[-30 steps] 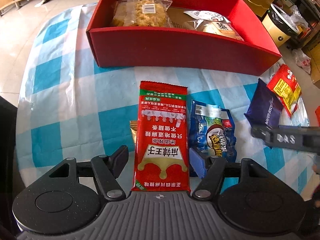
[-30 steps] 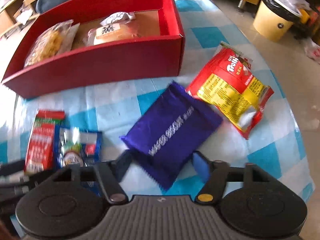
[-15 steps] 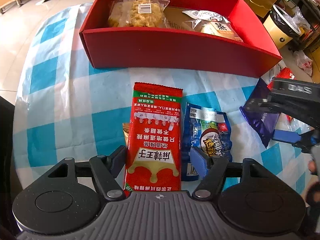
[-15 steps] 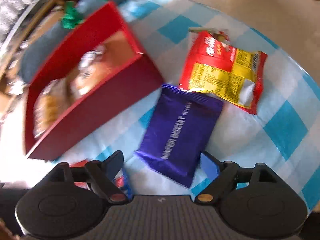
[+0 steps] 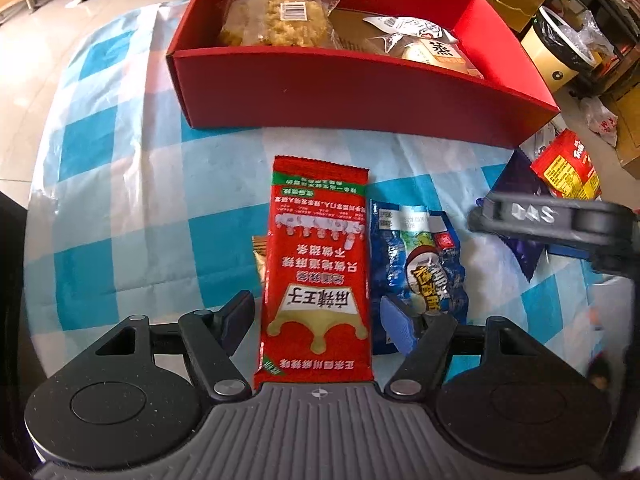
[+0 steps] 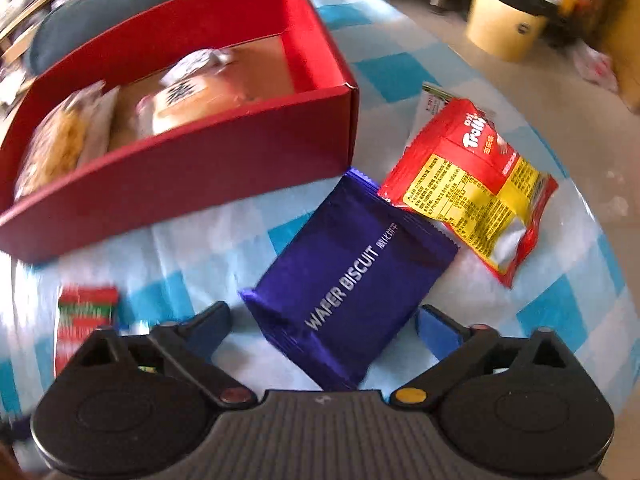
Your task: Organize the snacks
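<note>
A long red snack packet (image 5: 318, 264) lies flat on the checked cloth between the fingers of my left gripper (image 5: 316, 316). That gripper is open, with a small gap on each side. A blue packet (image 5: 424, 268) lies just right of it. A purple wafer biscuit packet (image 6: 352, 272) lies slanted between the fingers of my right gripper (image 6: 322, 320). Its jaws are closing and the pads stand clear of the packet. The red box (image 5: 360, 92) beyond holds a noodle snack bag (image 5: 276, 16) and a bun packet (image 5: 432, 50).
A red and yellow gummy packet (image 6: 472, 188) touches the purple packet's far right corner, near the table's edge. A yellowish packet corner (image 5: 259, 252) sticks out from under the red packet. A yellow bin (image 6: 508, 28) stands on the floor beyond the table.
My right gripper rolled to one side and came back, and its jaws now stand wider around the purple packet. The left gripper and the red packet have stayed put.
</note>
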Motion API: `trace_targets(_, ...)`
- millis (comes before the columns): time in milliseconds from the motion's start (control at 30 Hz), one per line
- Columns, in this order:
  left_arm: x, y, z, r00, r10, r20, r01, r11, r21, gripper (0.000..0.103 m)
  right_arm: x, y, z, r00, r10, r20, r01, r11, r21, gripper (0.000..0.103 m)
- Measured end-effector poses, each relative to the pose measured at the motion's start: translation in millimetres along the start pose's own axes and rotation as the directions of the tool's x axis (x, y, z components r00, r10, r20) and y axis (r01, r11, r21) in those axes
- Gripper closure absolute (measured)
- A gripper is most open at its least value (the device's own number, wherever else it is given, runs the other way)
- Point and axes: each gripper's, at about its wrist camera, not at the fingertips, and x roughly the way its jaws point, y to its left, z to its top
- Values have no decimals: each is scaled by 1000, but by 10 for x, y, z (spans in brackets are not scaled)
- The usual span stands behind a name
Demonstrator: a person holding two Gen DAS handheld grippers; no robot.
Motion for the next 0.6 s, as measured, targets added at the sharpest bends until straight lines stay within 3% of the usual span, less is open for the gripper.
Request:
trace_targets(33,-1,9,-12,1000,-1,-3,1,1000,0,27,-40,-55,-8,1000,15,-4,-15,1000,-26,35)
trace_targets(100,-2,14,-38,1000,-1,-7,1,1000,0,27,-108,-174,-41,1000,22,-20,-23,998,-54,60)
trace_targets(133,-9,14,-49,1000,-1,-8,1,1000,4,27,-131,-245,-62,999,31,-36,-33,998,-57,62)
trace_targets(300,-18,-24,-52,1000,0,-5,0,1000,16,26,-265,-298,-263,995,81,-64,-87,991,-100,62)
trace_targets(433,-17,-64,-10,1000,3,1,-3,1000,12,25,-330,-433,-151,989,145,-23,-144,989,29,58)
trace_targets(500,-10,-85,23,1000,7,9,-7,1000,2,22,-288,-473,-44,983,180,-24,-177,978,112,45)
trace_targets(600,27,-110,35,1000,30,7,-29,1000,-5,21,-276,-400,41,975,224,2,-222,963,150,45)
